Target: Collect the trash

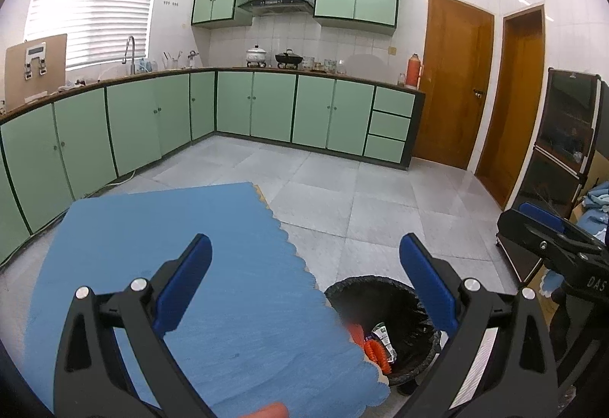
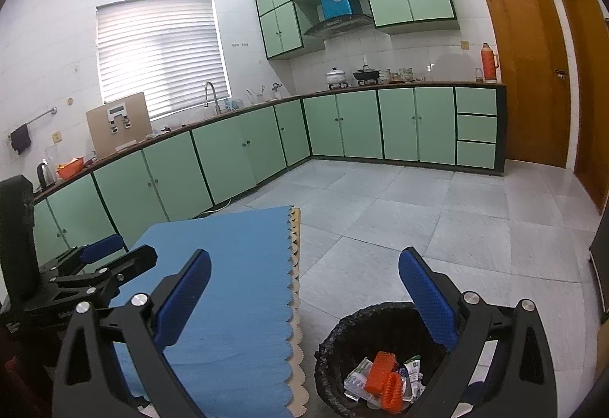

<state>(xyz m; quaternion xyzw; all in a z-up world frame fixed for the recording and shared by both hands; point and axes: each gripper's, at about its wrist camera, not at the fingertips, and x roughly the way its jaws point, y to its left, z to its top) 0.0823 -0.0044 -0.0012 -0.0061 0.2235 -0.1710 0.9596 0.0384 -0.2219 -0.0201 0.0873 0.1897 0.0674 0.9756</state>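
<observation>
Both of my tongs stand wide with nothing between the pads: the left tongs (image 1: pixel 304 288) hang over the blue-covered surface (image 1: pixel 160 266), and the right tongs (image 2: pixel 304 304) hang beyond its scalloped edge, over the floor side. I take the black-lined trash bin (image 2: pixel 335 349) as the landmark. It stands on the tiled floor (image 2: pixel 437 228) just beside the scalloped edge of the surface, and both tongs are above its rim. Inside it lie the collected pieces: orange ribbed plastic items (image 2: pixel 384 380) on top of white and green wrappers (image 2: pixel 413 366). Seen from the right tongs, the bin opening lies low and slightly to the right of the centre line, partly behind the right pad; seen from the left tongs, the bin lies low and right, with the edge of the surface covering its left part. My right hand is therefore the nearer to the bin, and my left hand the nearer to the surface. One orange object (image 1: pixel 266 410) shows at the bottom edge of the left view, on the near part of the surface, on the surface side of the bin; it is blurred and cut off, so I cannot tell its long axis or what it is. If it is remaining trash, I judge that the left tongs should take it, drawing back and down toward it, then carry it rightward across the scalloped edge to the bin.
</observation>
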